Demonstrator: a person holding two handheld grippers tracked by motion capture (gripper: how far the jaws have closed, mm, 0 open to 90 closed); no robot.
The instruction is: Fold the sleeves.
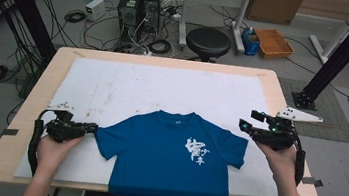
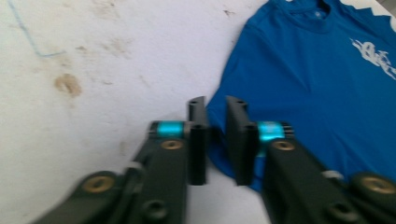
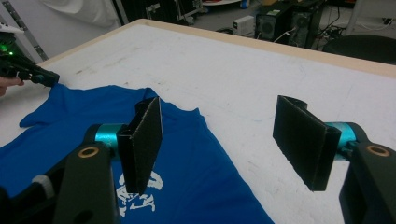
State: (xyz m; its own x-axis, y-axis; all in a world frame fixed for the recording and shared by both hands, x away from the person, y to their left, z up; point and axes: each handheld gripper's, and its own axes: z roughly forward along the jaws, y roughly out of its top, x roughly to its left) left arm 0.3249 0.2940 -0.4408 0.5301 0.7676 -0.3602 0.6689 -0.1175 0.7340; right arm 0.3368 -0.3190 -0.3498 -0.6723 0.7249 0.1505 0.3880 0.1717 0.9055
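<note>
T-shirt (image 1: 169,165), blue with white print on the chest, lay flat and face up on the white mat (image 1: 163,89) at the near edge of the table (image 1: 30,105), collar away from the person, hem hanging slightly over the near edge. Both sleeves were spread out to the sides, no fold visible anywhere in the body.

Left gripper (image 1: 89,129) was at the tip of the shirt's left-side sleeve (image 1: 106,142). In the left gripper view the left gripper (image 2: 216,140) had its fingers (image 2: 197,144) drawn close with the sleeve edge between them, a narrow gap left; looked like pinching the fabric or about to, cannot tell for sure whether the cloth was actually clamped. Left hand (image 1: 55,146) held it low on the mat.

Right gripper (image 1: 249,127) hovered just beside the other sleeve (image 1: 233,153), above and off its outer edge. In the right gripper view the right gripper (image 3: 229,140) had its fingers (image 3: 142,140) spread wide, nothing between them, shirt and bare mat below. Right hand (image 1: 281,159) sat off the mat's right edge.

Judgement: work looked like folding the shirt, and it was at the very start. Done: shirt laid out flat, left side reached. Left: right gripper to come down and take its sleeve, then all folds of sleeves and body.

Beyond the table: black stool (image 1: 208,42), orange tray (image 1: 273,43), computer boxes (image 1: 138,5) and cables on the floor.
</note>
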